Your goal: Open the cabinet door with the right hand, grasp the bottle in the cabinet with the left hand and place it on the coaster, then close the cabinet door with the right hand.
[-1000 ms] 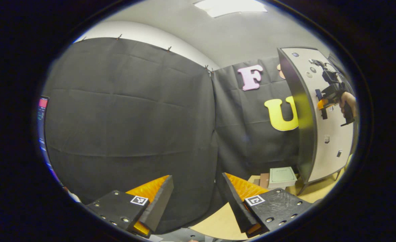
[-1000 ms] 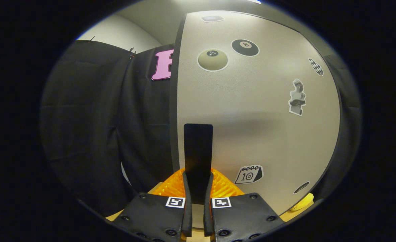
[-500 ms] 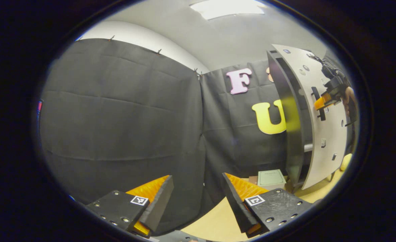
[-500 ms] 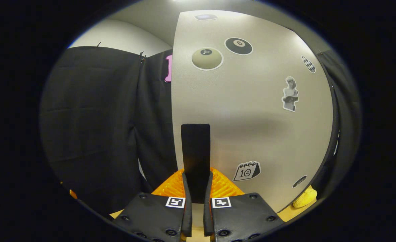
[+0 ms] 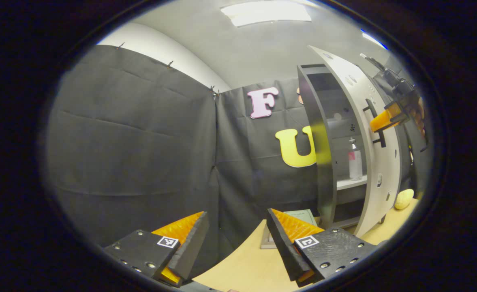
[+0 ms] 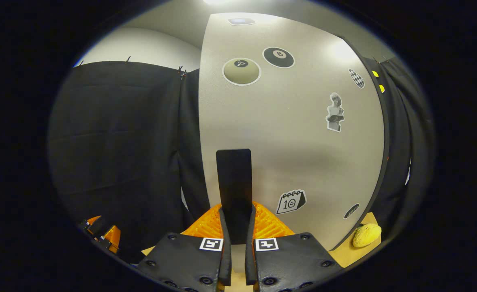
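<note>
While the right gripper (image 6: 238, 227) clamps both fingers on the flat black door handle (image 6: 233, 178), the pale grey sticker-dotted cabinet door (image 6: 295, 134) stands partly swung out from the dark-framed cabinet (image 5: 317, 142). In the left gripper view the small white pump bottle with a pink label (image 5: 354, 160) stands upright on the white inner shelf (image 5: 349, 183), well apart from the left gripper (image 5: 238, 239), whose fingers are spread wide with nothing between them, low over the light wooden tabletop (image 5: 242, 267). A pale green flat square (image 5: 301, 215) lies on the table just beside the cabinet's foot; possibly the coaster, though it is half hidden behind a finger. A yellow rounded lump (image 6: 366, 235) sits near the door's lower corner. Step in hand, by my reading: door opening, part done. To do it well, pull along the hinge's arc, grip firm and square on the handle, until the gap clears a straight path to the bottle.
</note>
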The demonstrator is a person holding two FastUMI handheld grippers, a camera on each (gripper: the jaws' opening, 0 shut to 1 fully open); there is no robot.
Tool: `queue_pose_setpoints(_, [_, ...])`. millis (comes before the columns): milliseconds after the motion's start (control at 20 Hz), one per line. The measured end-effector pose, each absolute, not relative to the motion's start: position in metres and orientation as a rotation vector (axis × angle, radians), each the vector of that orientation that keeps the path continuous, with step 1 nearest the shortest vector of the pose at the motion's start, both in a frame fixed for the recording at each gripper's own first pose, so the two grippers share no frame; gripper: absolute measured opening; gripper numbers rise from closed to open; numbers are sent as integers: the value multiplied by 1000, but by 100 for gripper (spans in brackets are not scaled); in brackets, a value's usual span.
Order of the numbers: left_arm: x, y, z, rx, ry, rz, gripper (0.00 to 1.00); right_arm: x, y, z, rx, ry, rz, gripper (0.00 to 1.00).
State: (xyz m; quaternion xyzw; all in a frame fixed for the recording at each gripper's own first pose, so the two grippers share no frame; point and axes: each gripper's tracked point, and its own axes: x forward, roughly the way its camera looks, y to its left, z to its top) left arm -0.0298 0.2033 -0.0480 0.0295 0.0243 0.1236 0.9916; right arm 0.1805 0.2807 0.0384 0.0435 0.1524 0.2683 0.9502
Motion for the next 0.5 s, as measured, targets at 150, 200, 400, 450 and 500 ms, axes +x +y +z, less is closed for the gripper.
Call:
queue_pose_setpoints(150, [-29, 174, -48, 44, 61, 222, 87, 176, 276, 39, 92, 308, 588, 13])
queue_pose_setpoints(200, [-30, 166, -46, 49, 58, 217, 88, 175, 273, 39, 93, 307, 604, 13])
queue_pose_setpoints(400, [-32, 126, -29, 69, 38, 182, 86, 172, 266, 40, 102, 297, 656, 13])
queue_pose_setpoints(450, [-32, 115, -27, 72, 37, 172, 88, 171, 265, 40, 103, 296, 666, 13])
queue_pose_setpoints(500, [-30, 105, -25, 72, 35, 160, 88, 171, 264, 40, 103, 295, 676, 13])
